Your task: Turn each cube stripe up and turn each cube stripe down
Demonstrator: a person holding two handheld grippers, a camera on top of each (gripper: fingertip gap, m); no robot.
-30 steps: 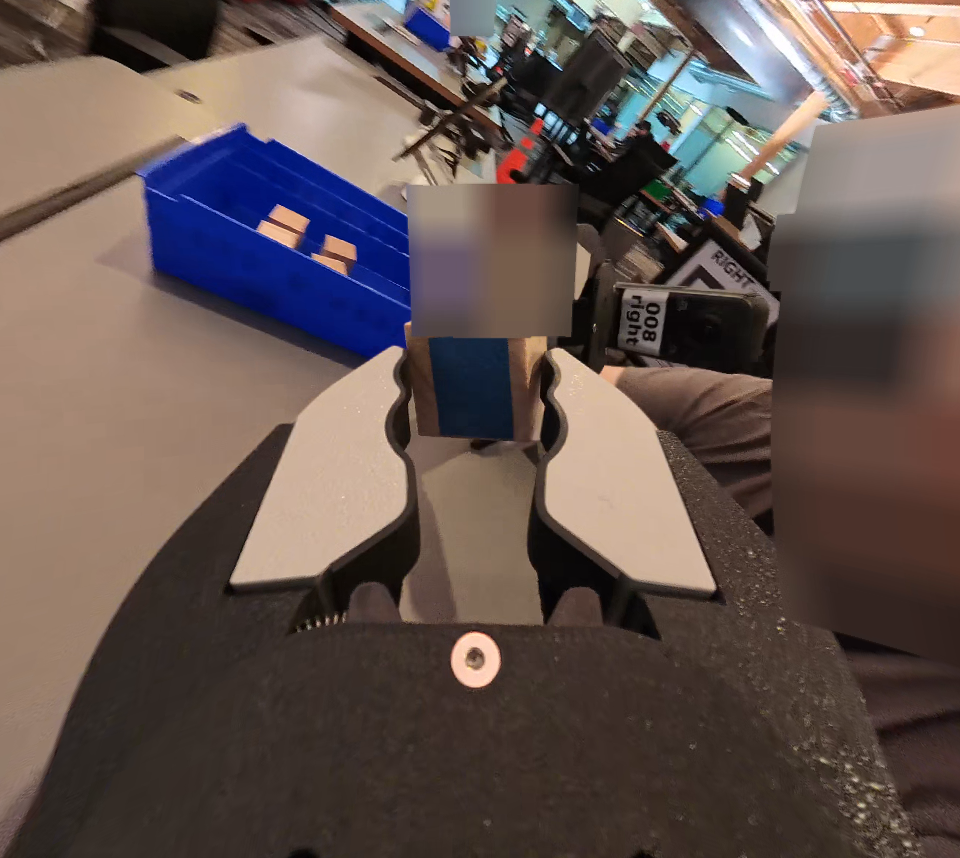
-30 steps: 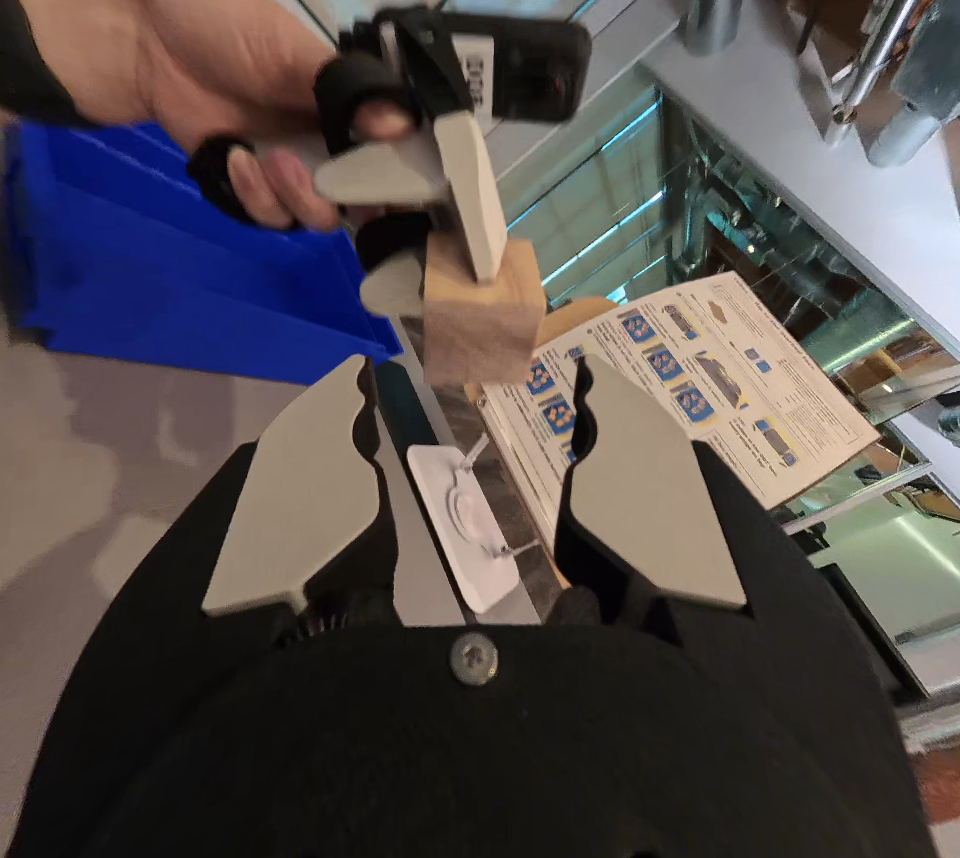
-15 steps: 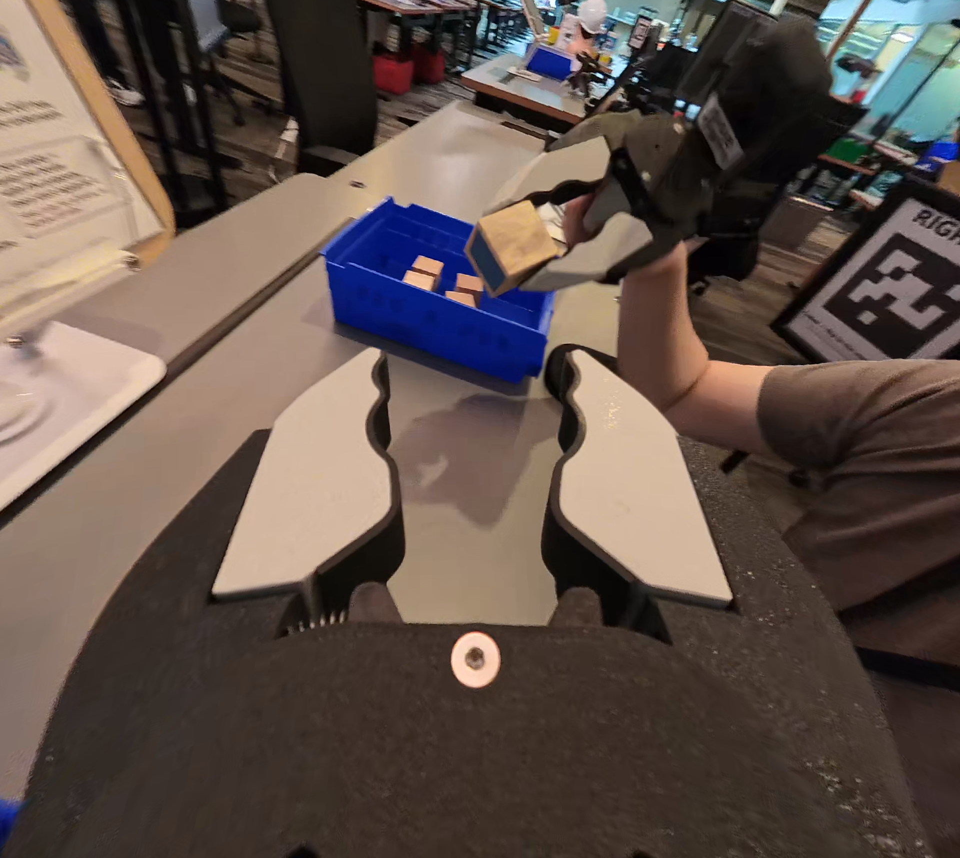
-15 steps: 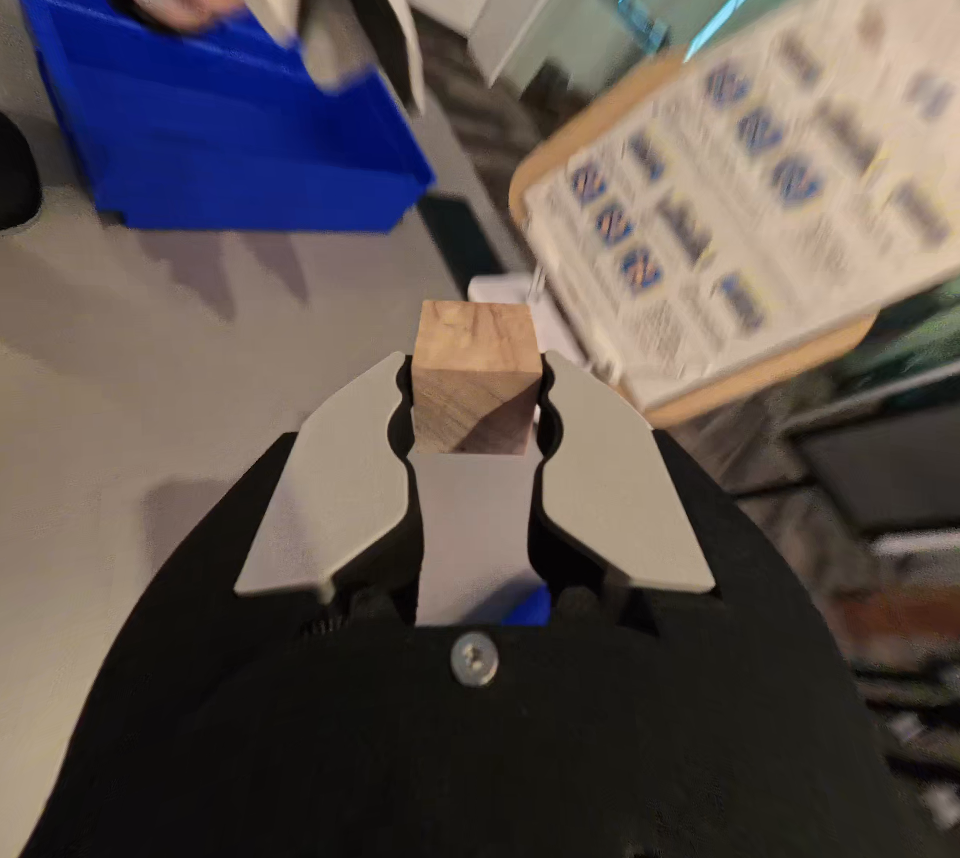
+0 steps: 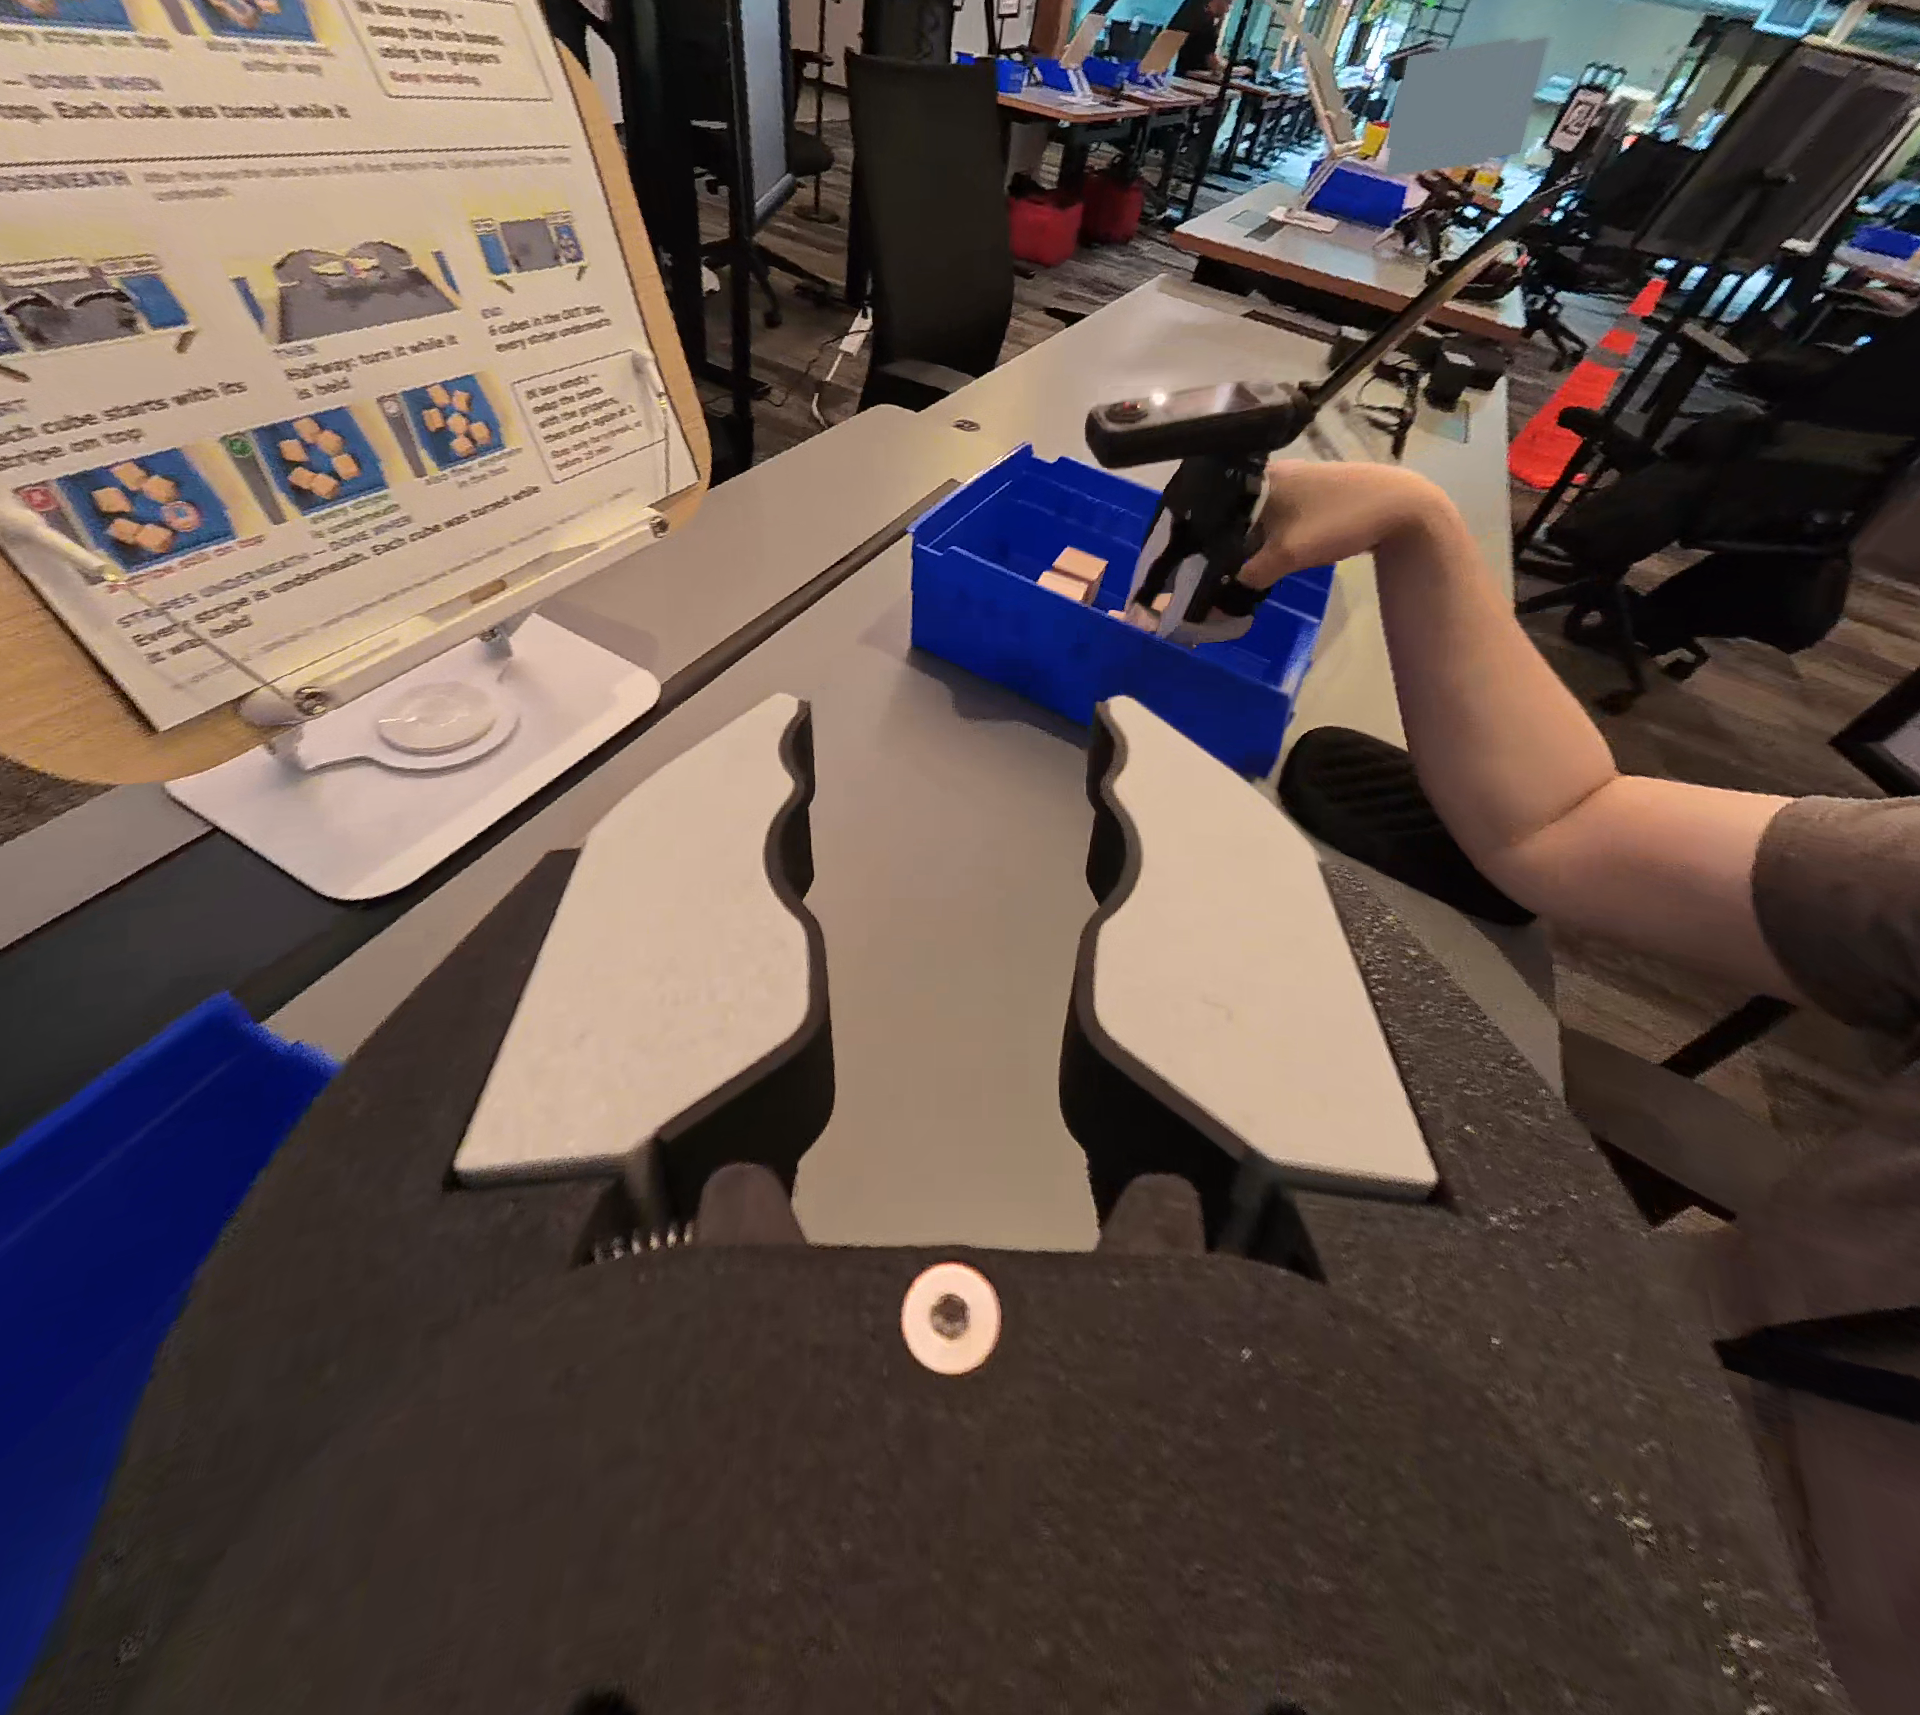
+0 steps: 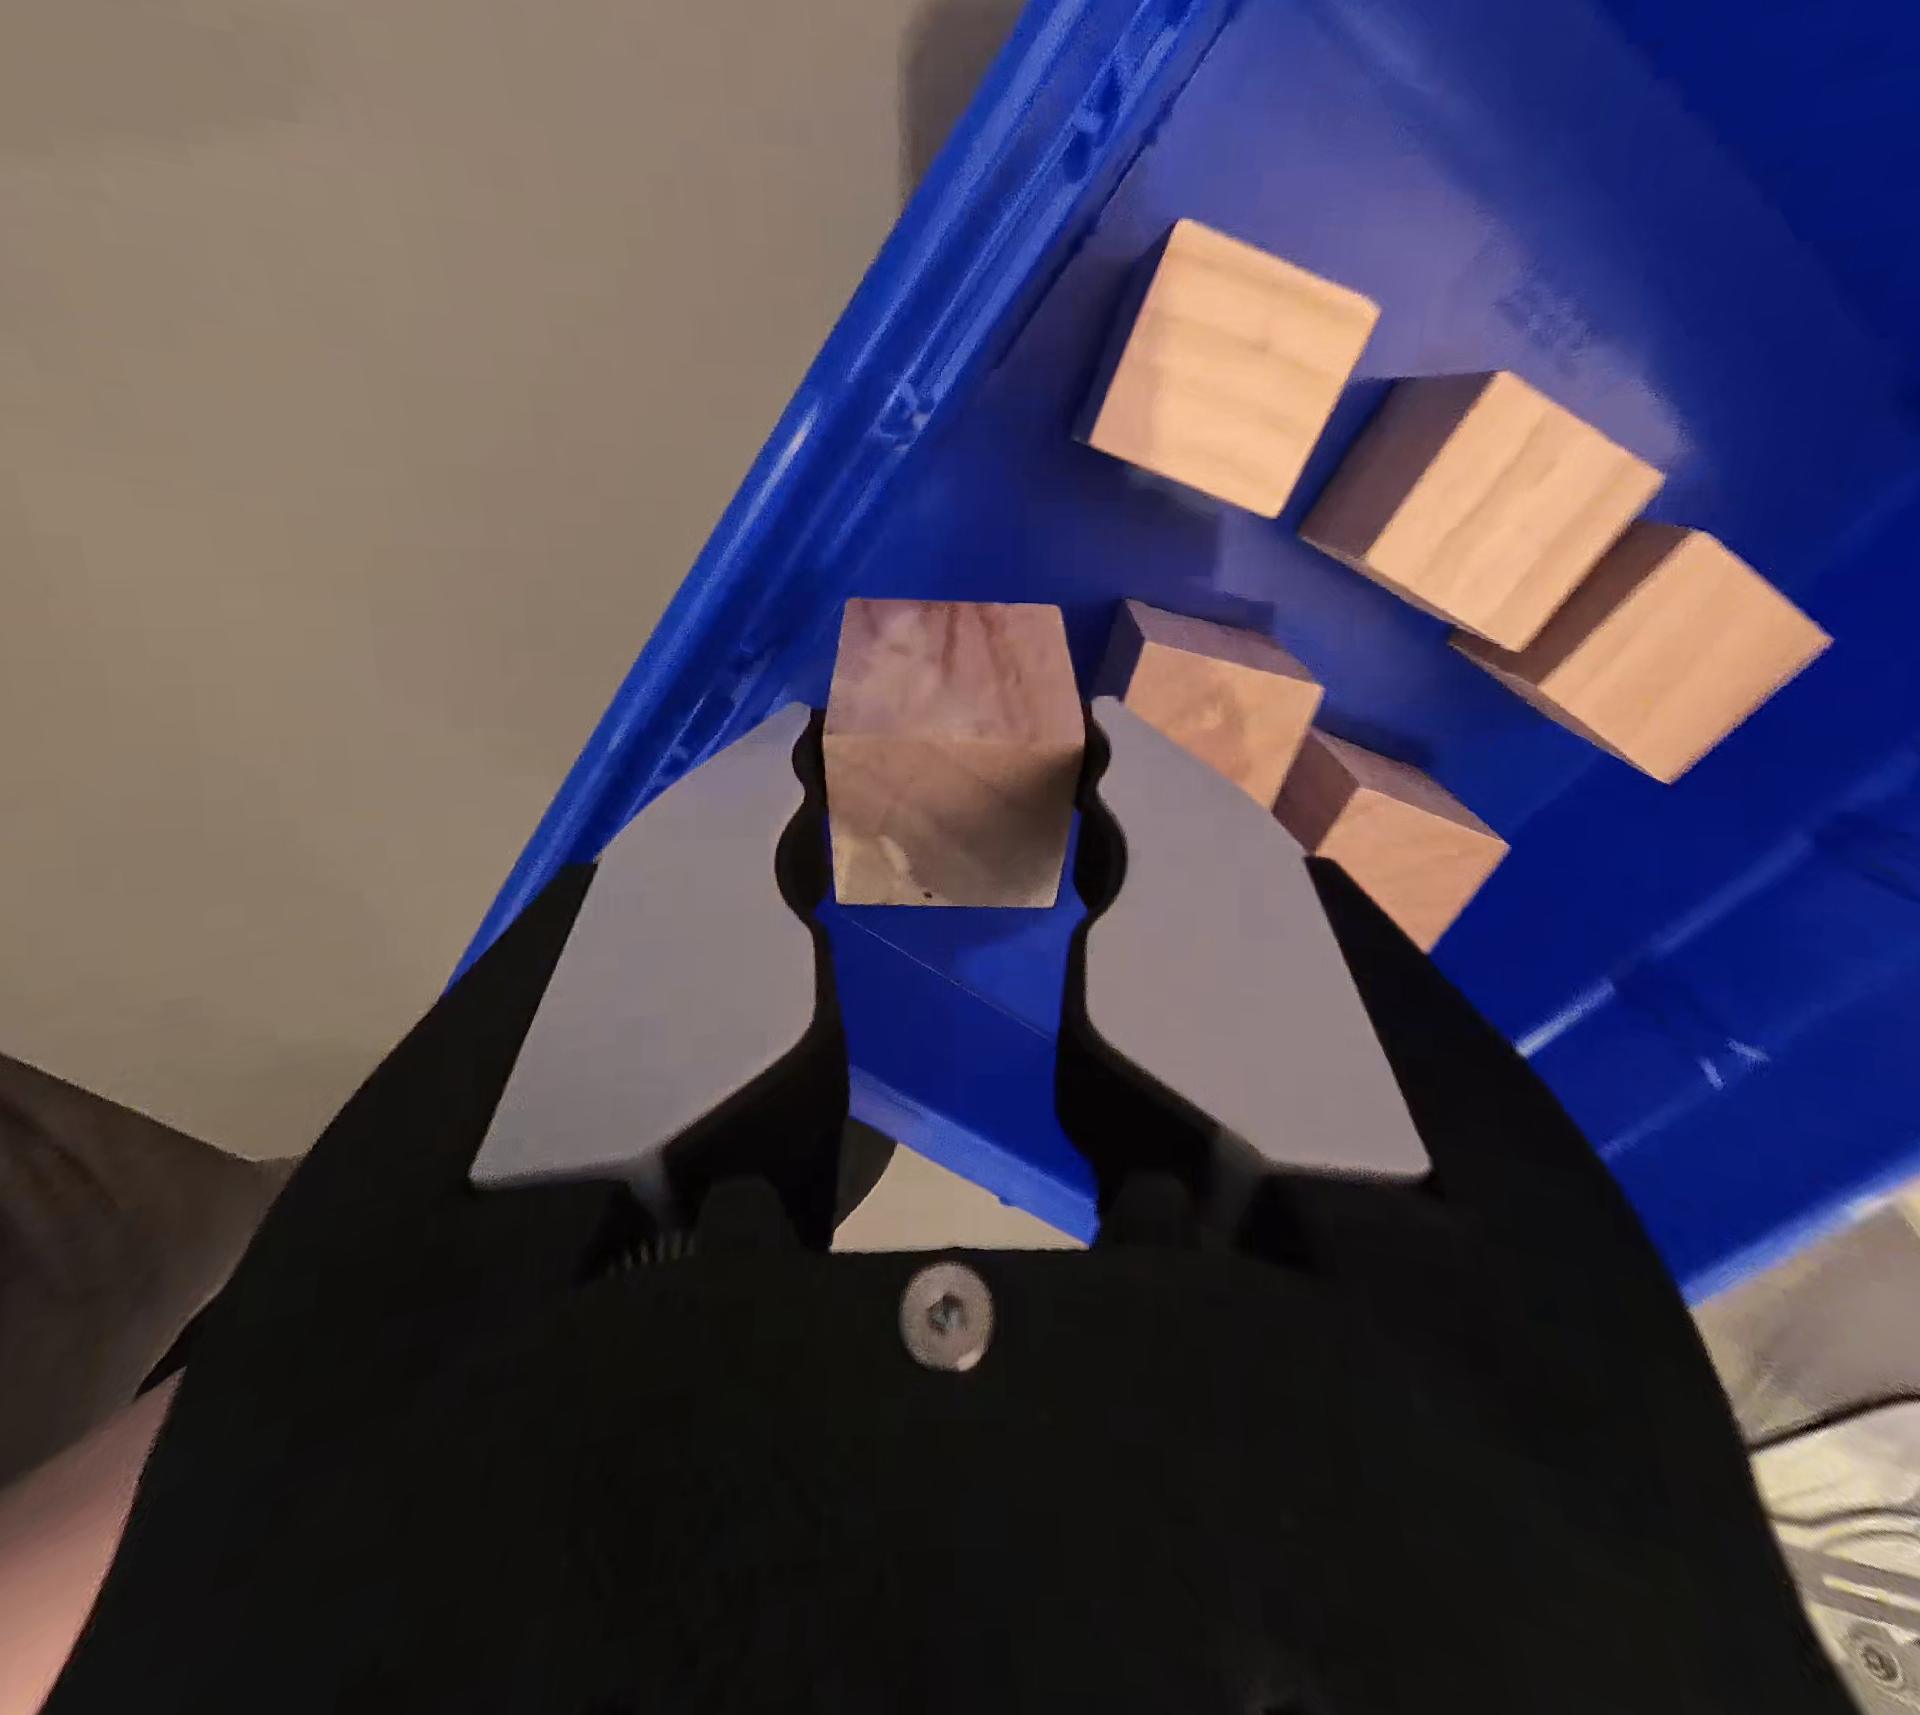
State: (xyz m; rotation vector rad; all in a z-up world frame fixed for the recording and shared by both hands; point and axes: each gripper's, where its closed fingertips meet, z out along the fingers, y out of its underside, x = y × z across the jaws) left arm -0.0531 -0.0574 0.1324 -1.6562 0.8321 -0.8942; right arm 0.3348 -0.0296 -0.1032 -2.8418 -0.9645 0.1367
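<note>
Two grippers were at work, and the left wrist view came first. A second before, the left gripper (image 5: 945, 792) had pinched a wooden block with a blue stripe; now its jaws stood apart with nothing between them, just above the grey table (image 5: 935, 990). The block had passed to the right gripper (image 5: 1179, 616), which by now reached down into the blue bin (image 5: 1081, 657) across the table, where a few blocks (image 5: 1075, 574) sat. A board with picture cards (image 5: 312, 263) stood to the left. In the right wrist view, the right gripper (image 6: 951, 792) was squeezing the block (image 6: 945, 761) from both sides, with both fingers (image 6: 1195, 938) pressed on it, low inside the bin (image 6: 1039, 127) near its wall. Five more blocks (image 6: 1475, 502) lay close by on the bin floor. No stripe showed on the held block or on the others, only plain light wood. So the stripe was likely facing down, and this block looked nearly ready to be let go.
</note>
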